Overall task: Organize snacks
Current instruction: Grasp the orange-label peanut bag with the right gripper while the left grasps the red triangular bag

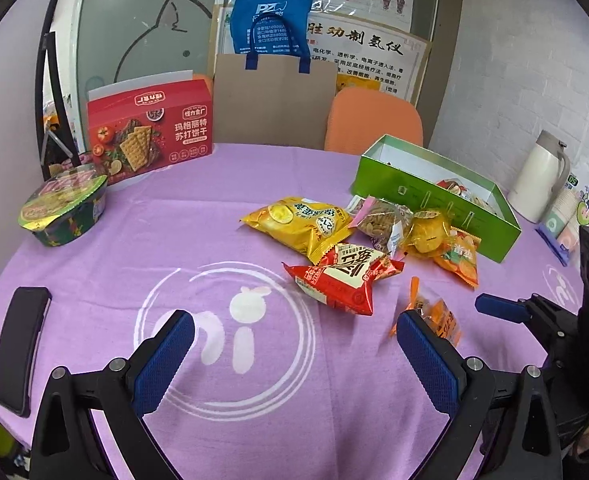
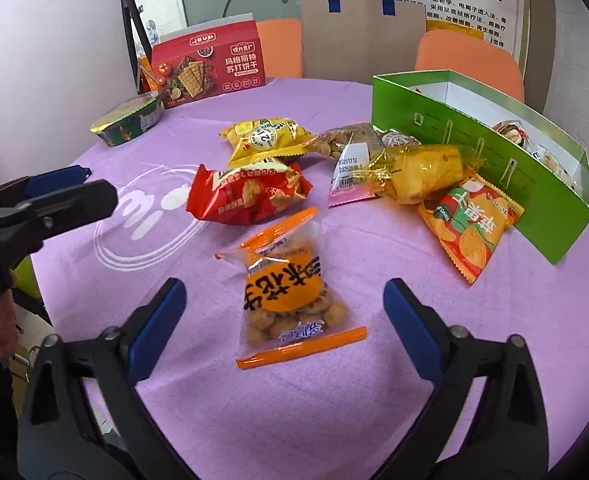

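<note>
Several snack packs lie on the purple tablecloth (image 1: pixel 214 232) beside an open green box (image 1: pixel 438 192), which also shows in the right wrist view (image 2: pixel 494 164). A clear orange-trimmed bag of round snacks (image 2: pixel 290 292) lies flat between my right gripper's open fingers; it shows partly behind a left finger in the left wrist view (image 1: pixel 438 316). A red pack (image 2: pixel 246 196), a yellow pack (image 2: pixel 266 138), a peanut bag (image 2: pixel 346 140), a yellow wrapped snack (image 2: pixel 426 176) and an orange chip pack (image 2: pixel 470 224) lie beyond. My right gripper (image 2: pixel 284 308) is open. My left gripper (image 1: pixel 294 340) is open and empty over the cloth's white logo.
A red cracker box (image 1: pixel 150 132) and a noodle bowl (image 1: pixel 66 212) stand at the far left. A black phone (image 1: pixel 18 344) lies near the left edge. A white thermos (image 1: pixel 542 176) and paper cups (image 1: pixel 566 216) stand at the far right. Orange chairs (image 1: pixel 374 120) are behind the table.
</note>
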`<act>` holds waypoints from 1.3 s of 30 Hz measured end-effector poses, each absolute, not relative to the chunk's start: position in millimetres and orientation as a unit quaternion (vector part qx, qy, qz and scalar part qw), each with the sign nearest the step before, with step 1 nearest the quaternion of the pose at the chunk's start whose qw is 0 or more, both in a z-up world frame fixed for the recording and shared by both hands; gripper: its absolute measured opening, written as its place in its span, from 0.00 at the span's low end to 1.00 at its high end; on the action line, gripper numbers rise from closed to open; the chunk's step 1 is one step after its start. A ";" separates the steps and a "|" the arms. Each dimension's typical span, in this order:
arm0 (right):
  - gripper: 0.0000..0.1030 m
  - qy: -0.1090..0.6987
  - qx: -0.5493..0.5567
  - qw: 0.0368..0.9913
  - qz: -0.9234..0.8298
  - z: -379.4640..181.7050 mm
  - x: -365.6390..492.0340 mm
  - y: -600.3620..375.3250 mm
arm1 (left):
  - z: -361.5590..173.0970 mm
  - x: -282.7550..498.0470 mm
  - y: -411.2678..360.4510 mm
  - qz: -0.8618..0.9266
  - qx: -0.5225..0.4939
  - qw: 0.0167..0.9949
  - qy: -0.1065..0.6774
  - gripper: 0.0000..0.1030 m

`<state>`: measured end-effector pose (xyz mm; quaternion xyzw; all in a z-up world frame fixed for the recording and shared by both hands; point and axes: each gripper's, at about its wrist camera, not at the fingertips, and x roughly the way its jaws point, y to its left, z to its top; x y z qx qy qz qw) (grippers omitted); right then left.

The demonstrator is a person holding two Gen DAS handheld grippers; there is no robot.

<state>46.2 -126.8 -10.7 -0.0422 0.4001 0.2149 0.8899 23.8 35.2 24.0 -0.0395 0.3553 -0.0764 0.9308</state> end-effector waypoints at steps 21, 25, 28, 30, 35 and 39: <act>0.57 0.401 0.041 0.902 0.156 -12.6 -13.1 -200.1 | 27.1 53.8 -18.2 -0.126 0.030 0.928 0.350 0.99; 0.60 0.402 0.031 0.902 0.155 -14.5 -15.3 -196.8 | 15.5 78.4 -17.6 -0.109 0.063 0.925 0.359 0.99; 0.61 0.400 0.033 0.902 0.158 -14.3 -15.1 -197.2 | 1.9 97.2 -16.1 -0.120 0.049 0.912 0.389 0.84; 0.61 0.402 0.033 0.901 0.159 -15.1 -14.9 -197.5 | -7.1 104.5 -14.8 -0.139 0.028 0.902 0.408 0.64; 0.61 0.406 0.033 0.900 0.158 -16.3 -14.1 -198.0 | -11.1 92.2 -18.5 -0.144 0.029 0.900 0.411 0.37; 0.62 0.408 0.033 0.899 0.158 -17.6 -13.8 -198.7 | -9.4 61.3 -22.0 -0.164 0.011 0.894 0.416 0.38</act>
